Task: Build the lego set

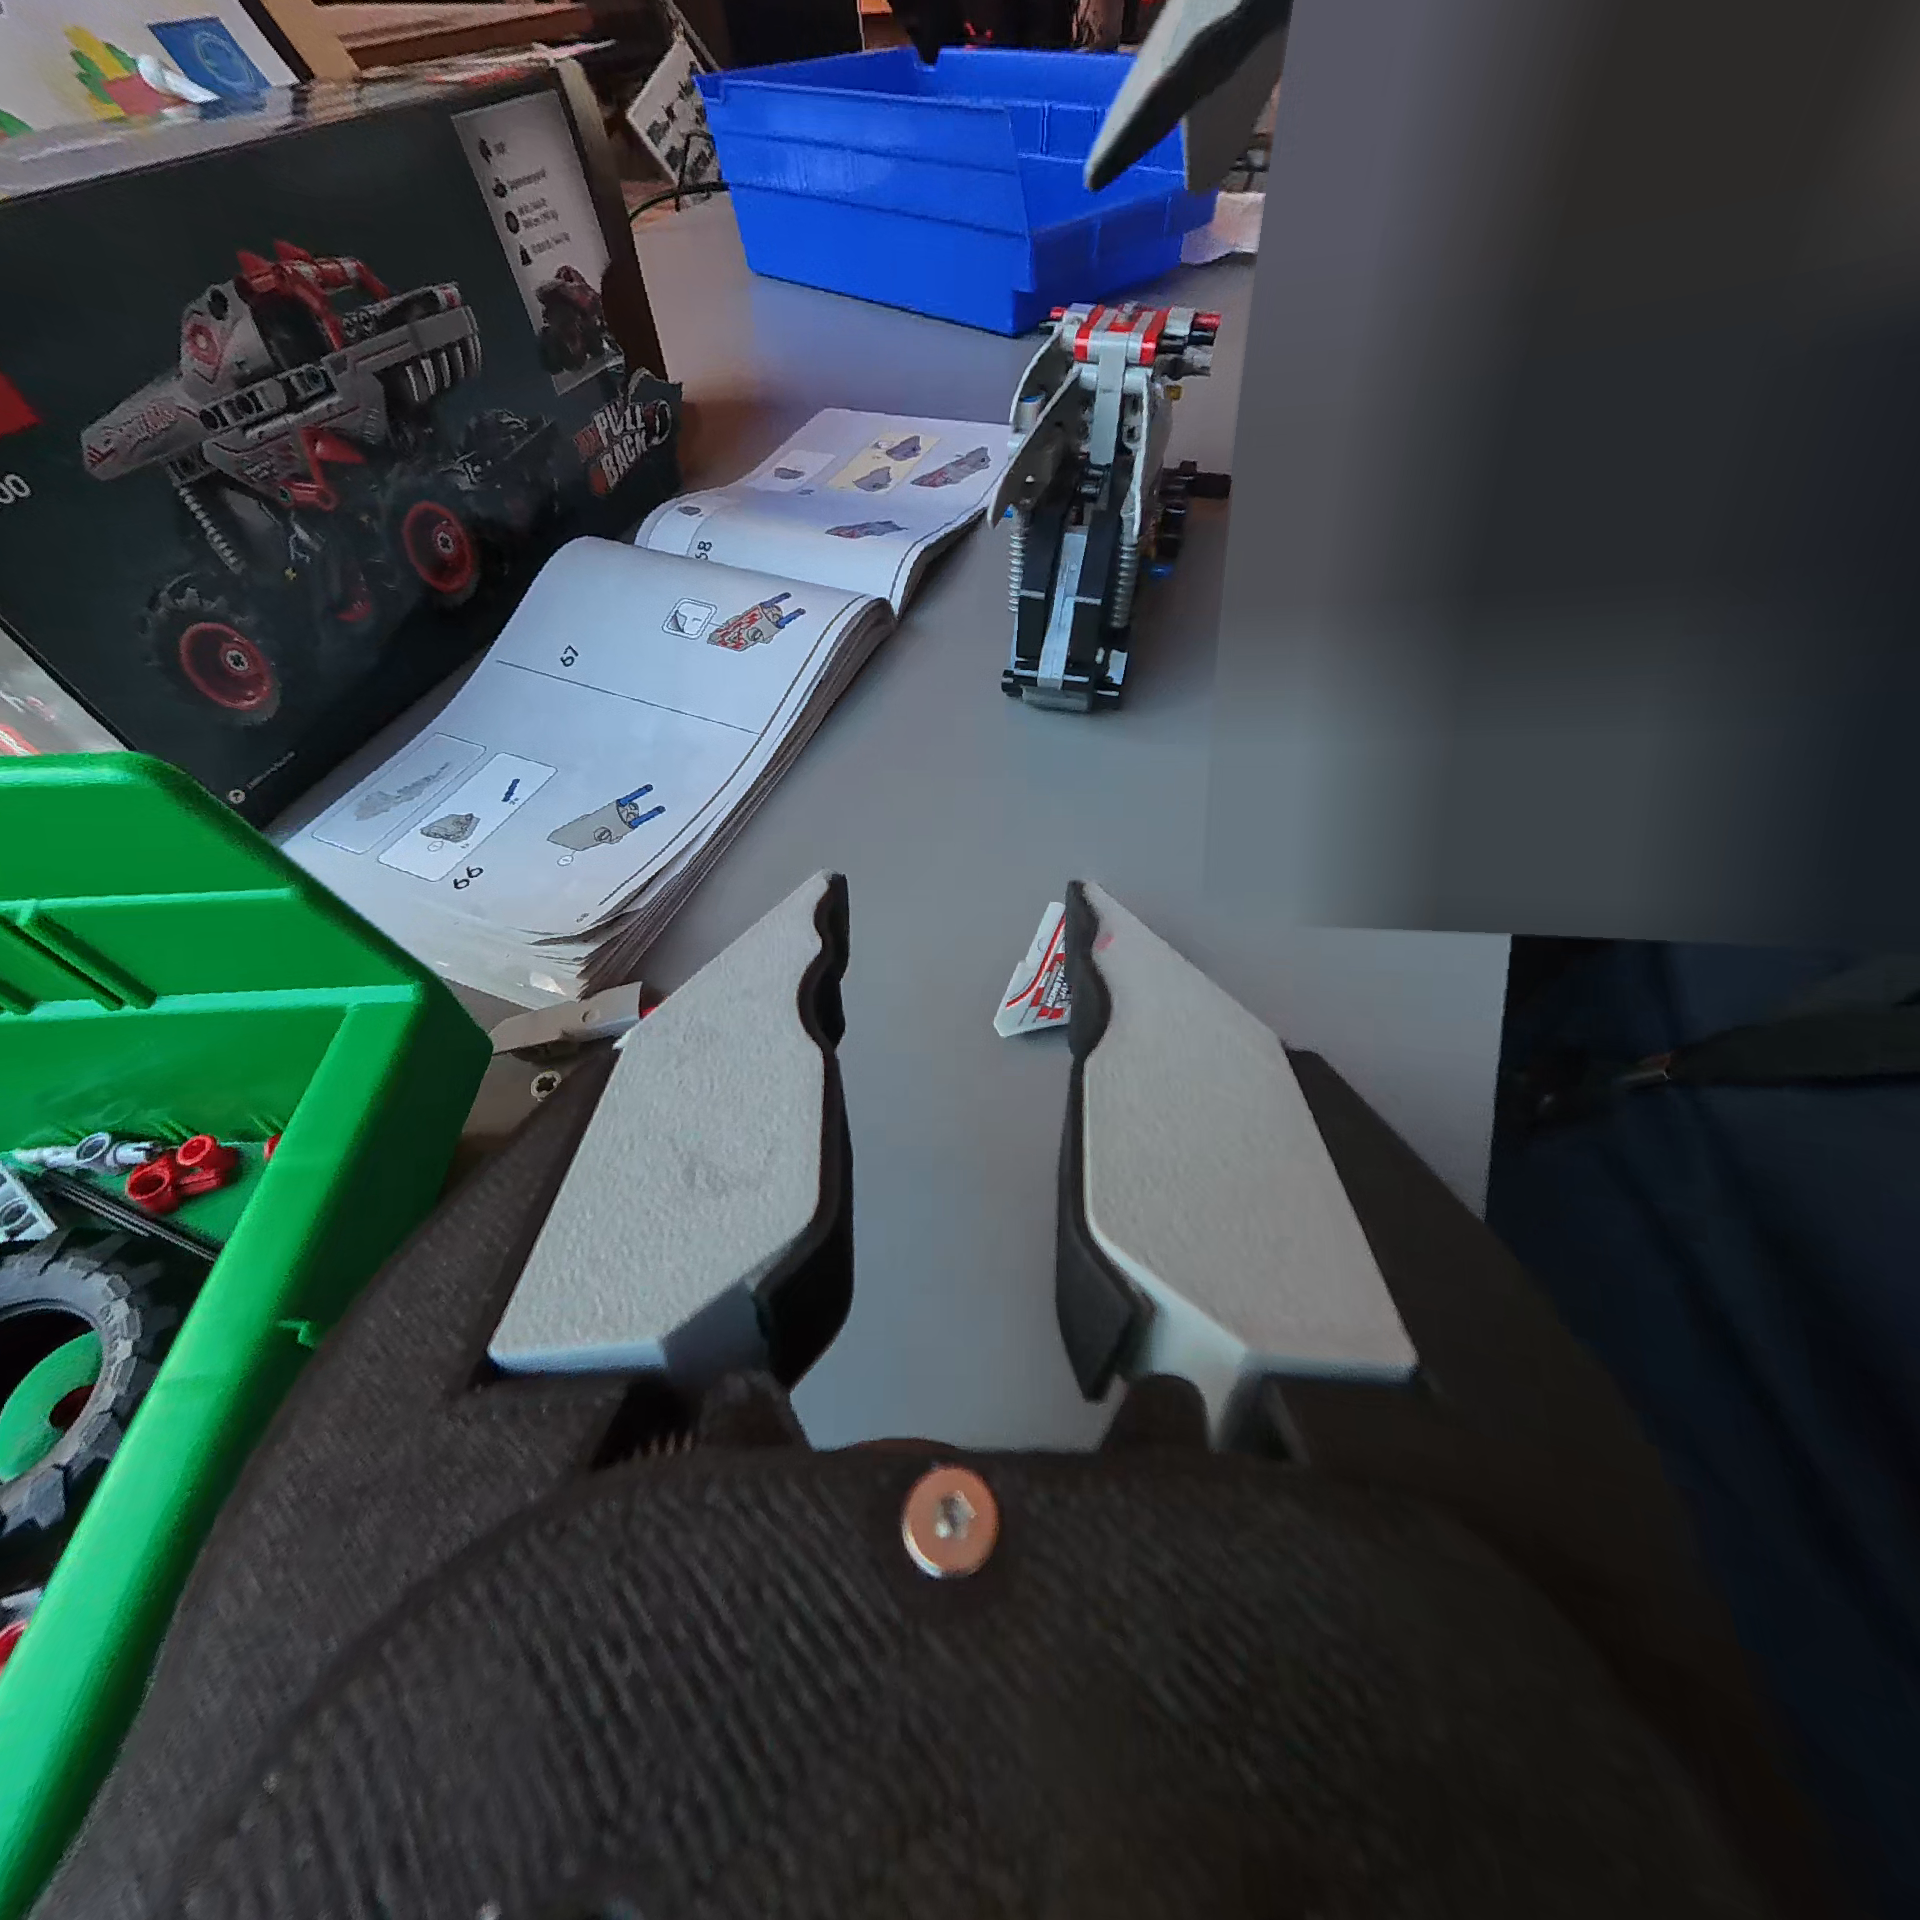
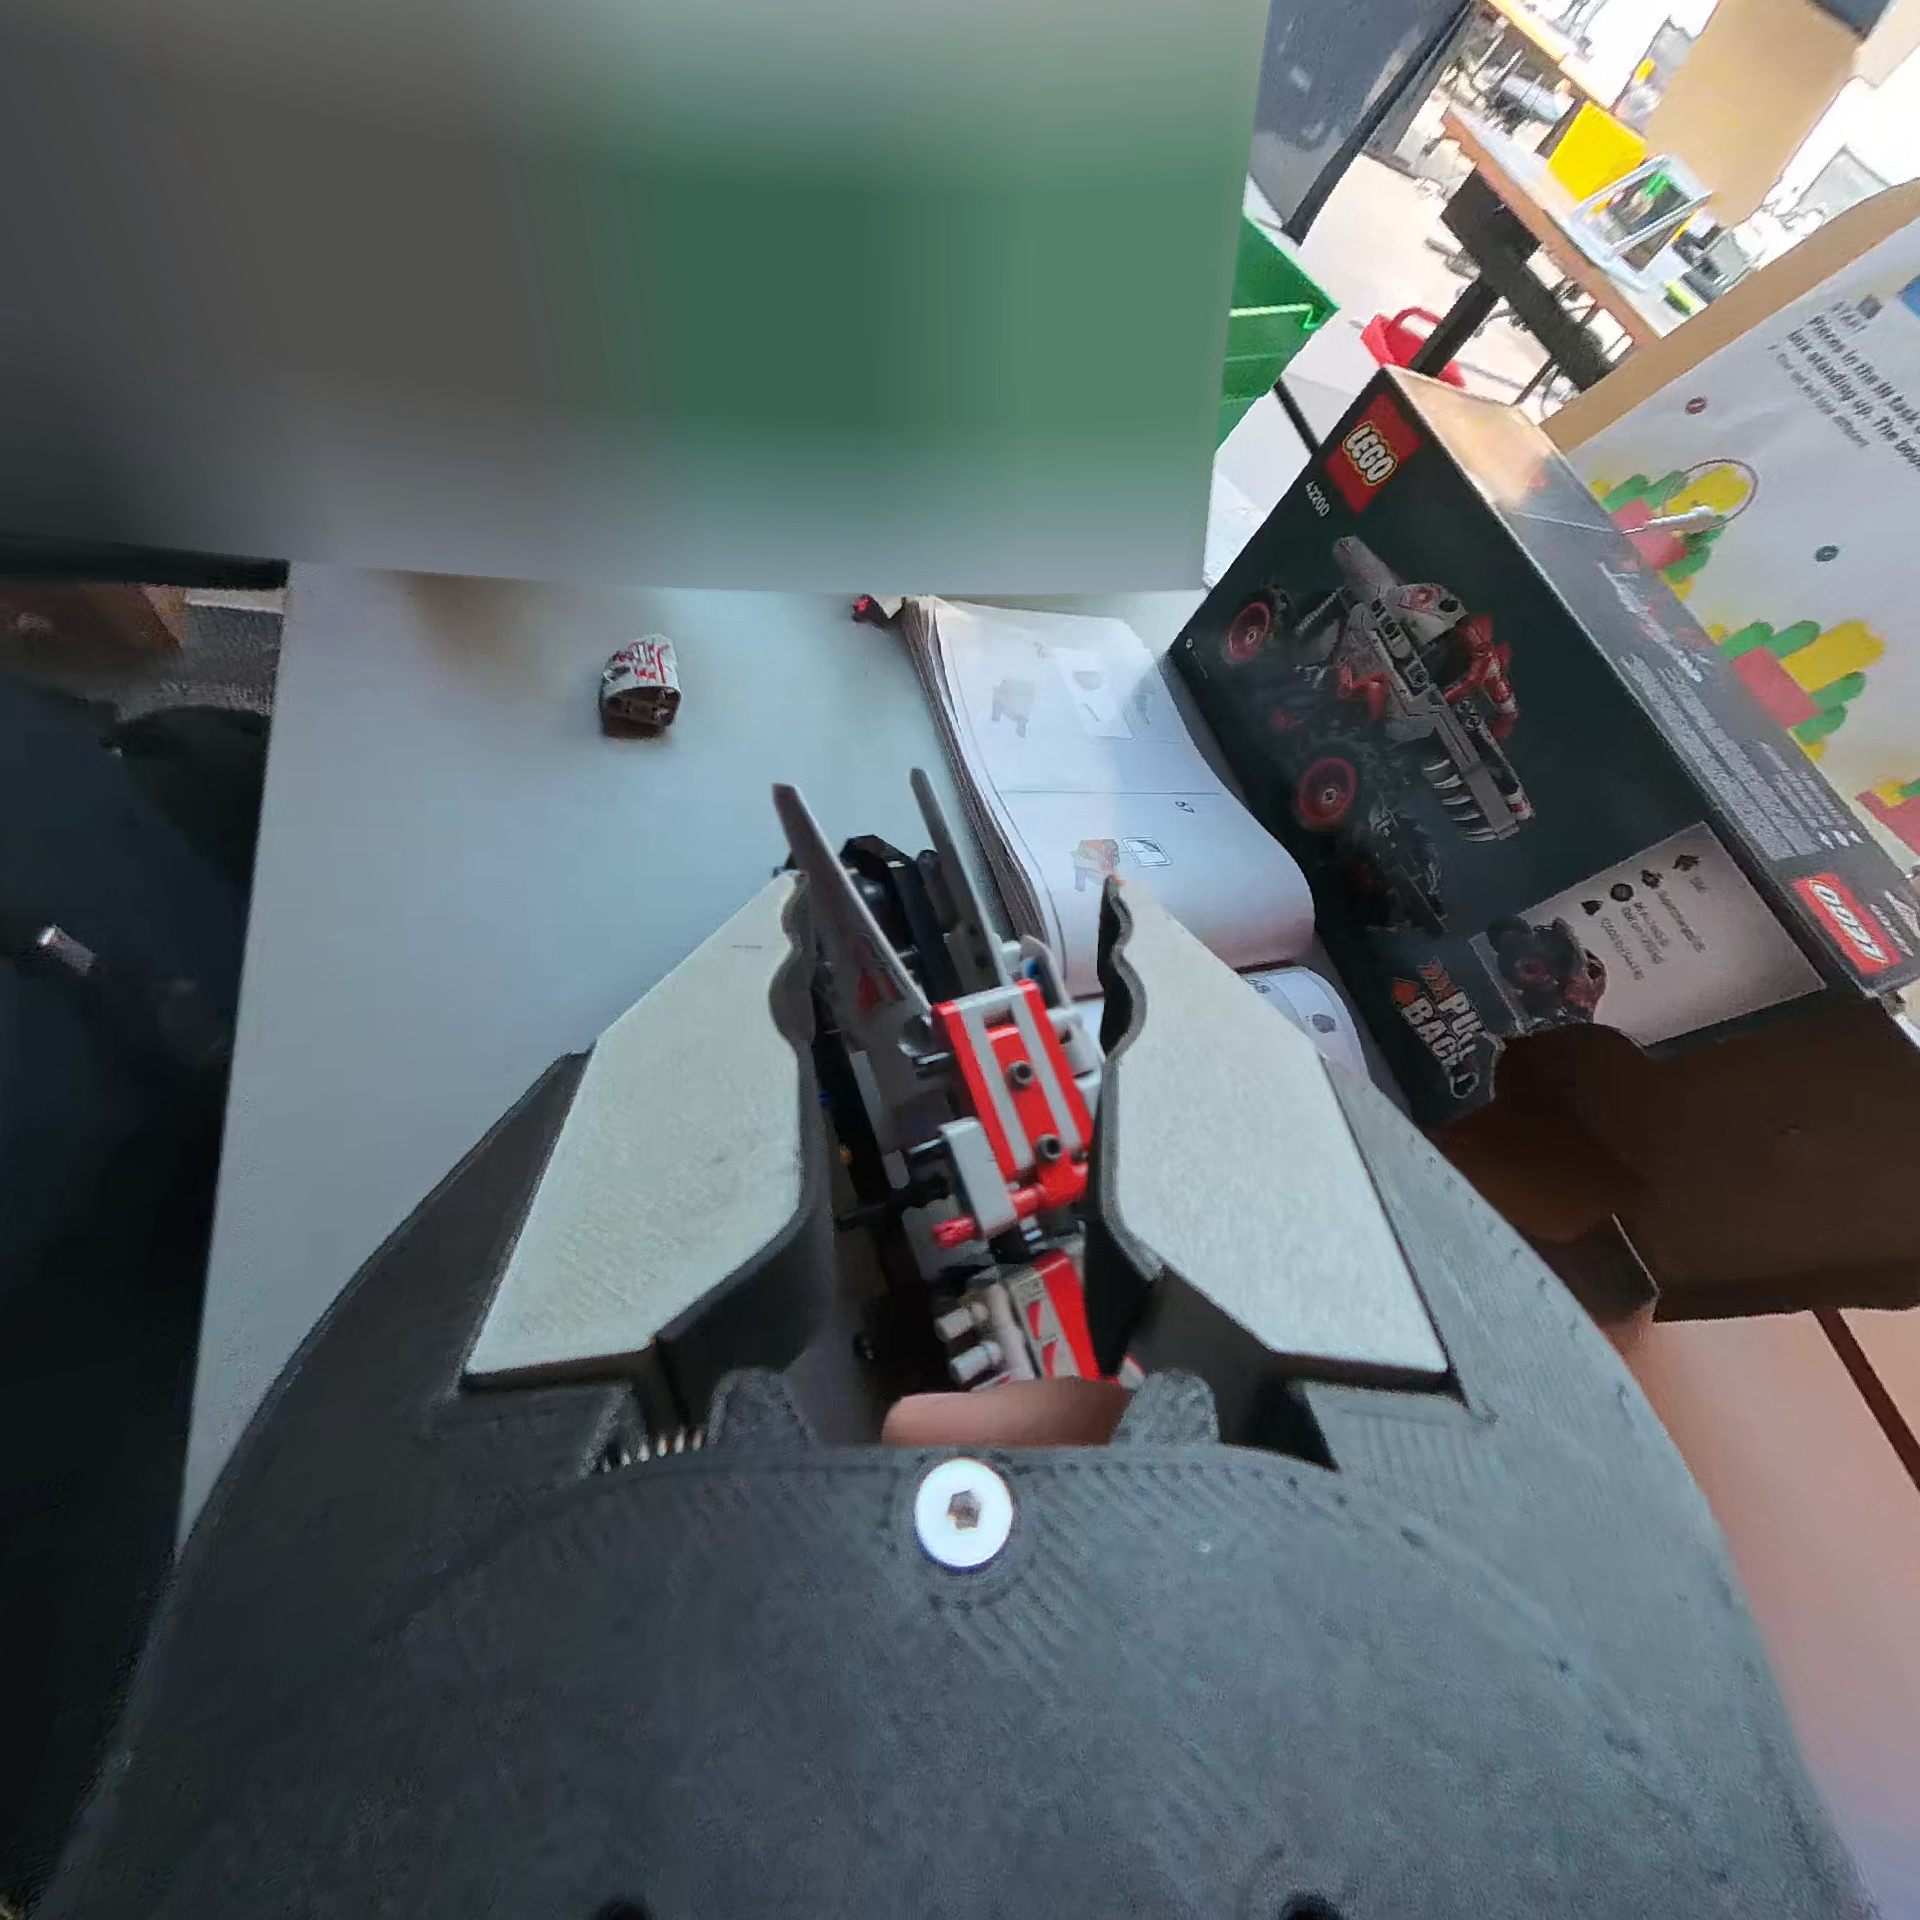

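Note:
The half-built grey, red and black truck model [image 1: 1091, 499] stands on end on the grey table [image 1: 935, 790], free of any grip. My right gripper [image 1: 1174, 104] hangs open above it. In the right wrist view the model [image 2: 997, 1101] shows below the gap of the right gripper [image 2: 956, 914], between its spread fingers. My left gripper [image 1: 954, 935] is open and empty, low over the table. A small white-and-red panel piece [image 1: 1034, 977] lies just beside its right finger. It also shows in the right wrist view [image 2: 639, 686].
An open instruction booklet [image 1: 623, 748] lies left of the model, with the set's dark box [image 1: 291, 447] behind it. A green bin [image 1: 312, 1039] with tyres and red parts is at the near left. A blue bin [image 1: 935, 177] stands at the back. Tip to tip, the grippers are about 20 cm apart.

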Demonstrator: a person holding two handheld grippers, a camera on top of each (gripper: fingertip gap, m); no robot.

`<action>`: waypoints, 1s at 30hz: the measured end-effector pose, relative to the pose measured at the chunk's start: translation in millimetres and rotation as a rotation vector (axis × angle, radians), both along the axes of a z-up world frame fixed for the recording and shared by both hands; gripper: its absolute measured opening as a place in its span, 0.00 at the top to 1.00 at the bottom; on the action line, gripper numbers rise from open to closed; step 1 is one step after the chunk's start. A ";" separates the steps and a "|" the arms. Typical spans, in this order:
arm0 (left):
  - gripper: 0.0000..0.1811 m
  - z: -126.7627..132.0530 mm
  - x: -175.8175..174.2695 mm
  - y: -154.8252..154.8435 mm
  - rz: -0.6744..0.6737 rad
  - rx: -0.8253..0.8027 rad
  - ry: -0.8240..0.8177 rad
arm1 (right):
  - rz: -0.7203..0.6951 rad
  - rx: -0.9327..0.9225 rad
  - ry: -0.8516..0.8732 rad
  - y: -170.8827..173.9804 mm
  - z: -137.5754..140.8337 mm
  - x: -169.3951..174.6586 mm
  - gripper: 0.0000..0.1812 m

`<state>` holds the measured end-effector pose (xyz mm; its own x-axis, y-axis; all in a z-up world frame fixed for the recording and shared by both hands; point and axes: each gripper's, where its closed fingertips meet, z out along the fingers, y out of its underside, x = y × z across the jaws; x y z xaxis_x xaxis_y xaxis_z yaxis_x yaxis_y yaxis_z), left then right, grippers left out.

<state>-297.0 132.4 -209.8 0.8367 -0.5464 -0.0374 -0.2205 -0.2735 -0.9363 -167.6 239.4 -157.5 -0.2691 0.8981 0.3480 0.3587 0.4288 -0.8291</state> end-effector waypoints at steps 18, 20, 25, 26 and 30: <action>0.80 5.7 -5.1 0.5 0.013 0.011 -0.056 | 0.013 0.016 -0.409 37.2 -34.1 29.1 0.81; 0.80 7.1 -5.7 0.1 0.014 0.018 -0.063 | -0.027 0.020 -0.419 46.3 -33.9 41.3 0.81; 0.79 6.8 -5.1 -0.6 0.015 0.023 -0.050 | -0.123 0.007 -0.371 63.8 -24.3 60.2 0.75; 0.79 6.7 -5.1 -0.6 0.015 0.022 -0.048 | -0.117 -0.012 -0.330 60.7 -16.9 59.2 0.75; 0.79 6.6 -5.8 -0.2 0.021 0.022 -0.047 | -0.028 -0.123 -0.109 33.1 18.9 38.8 0.77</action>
<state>-302.7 132.2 -203.1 0.8493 -0.5278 -0.0093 -0.1700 -0.2568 -0.9514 -128.8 272.5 -138.5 -0.2738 0.9396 0.2055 0.4597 0.3156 -0.8301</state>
